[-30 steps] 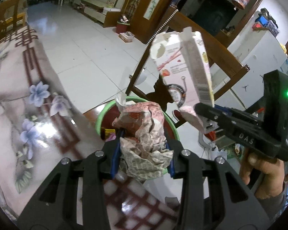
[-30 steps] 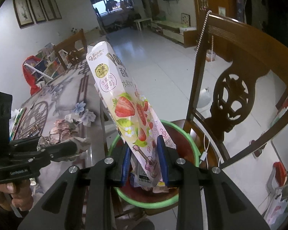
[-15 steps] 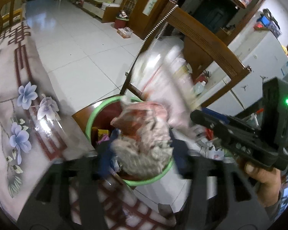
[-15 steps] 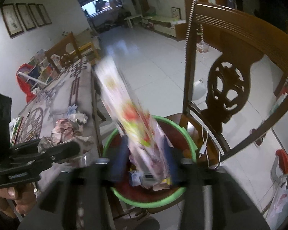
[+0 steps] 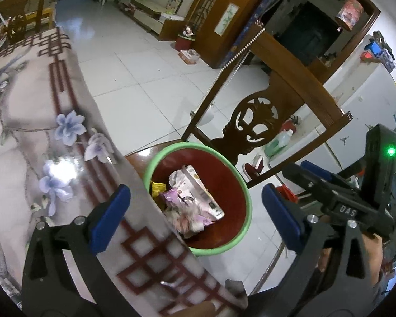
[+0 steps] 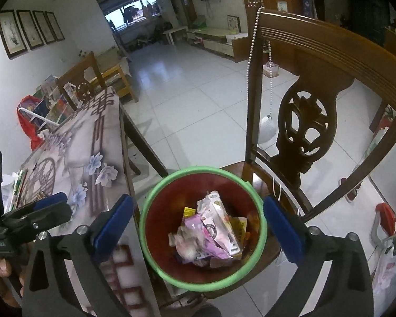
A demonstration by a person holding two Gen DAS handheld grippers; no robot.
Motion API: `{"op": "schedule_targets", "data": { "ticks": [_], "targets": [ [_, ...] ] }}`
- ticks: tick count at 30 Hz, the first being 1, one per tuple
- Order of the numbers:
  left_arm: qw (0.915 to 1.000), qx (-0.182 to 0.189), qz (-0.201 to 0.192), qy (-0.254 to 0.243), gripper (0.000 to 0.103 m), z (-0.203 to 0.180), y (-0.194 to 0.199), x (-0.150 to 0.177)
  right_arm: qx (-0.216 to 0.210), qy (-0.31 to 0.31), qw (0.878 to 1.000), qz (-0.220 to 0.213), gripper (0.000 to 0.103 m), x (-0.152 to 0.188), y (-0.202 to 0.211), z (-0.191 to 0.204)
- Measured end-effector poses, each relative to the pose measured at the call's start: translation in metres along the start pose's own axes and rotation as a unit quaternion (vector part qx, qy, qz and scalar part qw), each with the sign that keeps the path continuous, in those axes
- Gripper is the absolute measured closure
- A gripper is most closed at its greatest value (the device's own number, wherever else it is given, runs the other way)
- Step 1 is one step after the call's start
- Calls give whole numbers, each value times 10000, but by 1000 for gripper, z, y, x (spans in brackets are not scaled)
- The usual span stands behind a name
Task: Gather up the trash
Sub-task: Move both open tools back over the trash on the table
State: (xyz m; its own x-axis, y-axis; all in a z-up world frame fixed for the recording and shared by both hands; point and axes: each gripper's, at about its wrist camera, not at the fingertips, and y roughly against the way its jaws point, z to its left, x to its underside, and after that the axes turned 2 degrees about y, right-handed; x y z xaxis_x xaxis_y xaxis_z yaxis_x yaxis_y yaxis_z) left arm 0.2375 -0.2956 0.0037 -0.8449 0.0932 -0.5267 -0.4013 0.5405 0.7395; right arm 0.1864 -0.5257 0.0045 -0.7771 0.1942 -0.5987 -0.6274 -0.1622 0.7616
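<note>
Claws (image 6: 198, 223) agape — carton (image 6: 220, 220) flat, lengthwise in bin (image 6: 261, 243)

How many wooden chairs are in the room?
2: one chair right behind the green-rimmed bin, another chair at the table's far end. More may be hidden.

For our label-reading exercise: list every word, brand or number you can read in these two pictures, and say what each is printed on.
"DAS": on the black body of the right gripper, seen from the left wrist.
Small white lettering on the left gripper, seen from the right wrist: too blurred to read.
Print on the carton and wrappers in the bin: too small to read.
</note>
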Motion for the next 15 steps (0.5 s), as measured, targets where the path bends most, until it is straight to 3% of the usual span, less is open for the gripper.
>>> {"op": "schedule_targets", "data": {
  "ticks": [15],
  "targets": [
    [9987,-286,-413,48,6,33,81,18,-289,769,9966,-46,8,-6,0,77]
  ]
}}
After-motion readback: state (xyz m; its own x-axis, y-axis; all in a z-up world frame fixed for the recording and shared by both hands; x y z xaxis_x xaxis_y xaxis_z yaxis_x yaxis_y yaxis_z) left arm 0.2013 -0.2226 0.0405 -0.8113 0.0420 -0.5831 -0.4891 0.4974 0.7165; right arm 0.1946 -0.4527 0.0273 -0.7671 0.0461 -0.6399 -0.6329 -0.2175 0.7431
